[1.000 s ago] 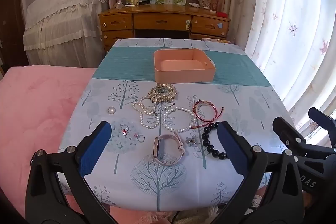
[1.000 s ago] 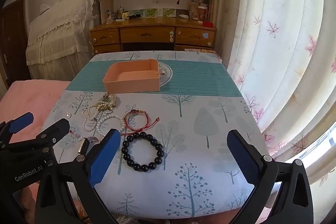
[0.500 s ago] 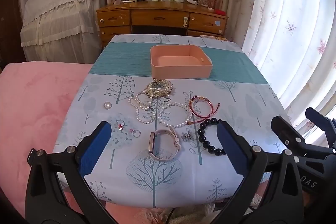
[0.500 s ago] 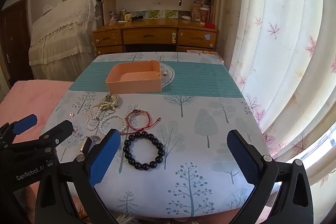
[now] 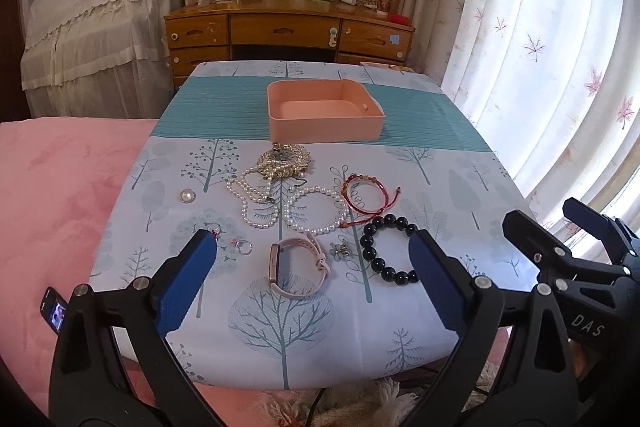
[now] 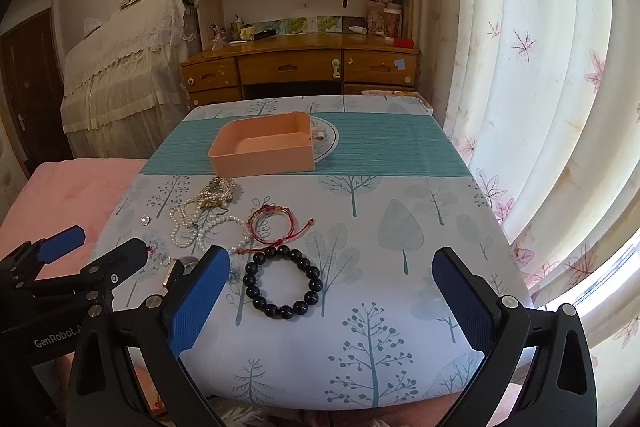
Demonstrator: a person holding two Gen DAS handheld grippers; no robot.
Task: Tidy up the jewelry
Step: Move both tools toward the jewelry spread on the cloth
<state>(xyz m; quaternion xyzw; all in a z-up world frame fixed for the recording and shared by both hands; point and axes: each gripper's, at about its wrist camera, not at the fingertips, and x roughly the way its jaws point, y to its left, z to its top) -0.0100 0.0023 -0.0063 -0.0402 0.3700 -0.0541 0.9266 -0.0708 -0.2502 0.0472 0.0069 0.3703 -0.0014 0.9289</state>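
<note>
An empty peach tray stands mid-table. In front of it lie a gold necklace heap, white pearl strands, a pearl bracelet, a red cord bracelet, a black bead bracelet, a pink watch, rings and a round pearl brooch. My left gripper is open above the table's near edge, over the watch. My right gripper is open beside it, near the black bracelet.
The table has a tree-print cloth with a teal band. A pink bed lies at the left. Curtains hang at the right. A wooden desk and bookshelves stand behind the table.
Both grippers have pulled back and risen a little, so the table sits lower and farther in both views. Nothing on the table has moved.
</note>
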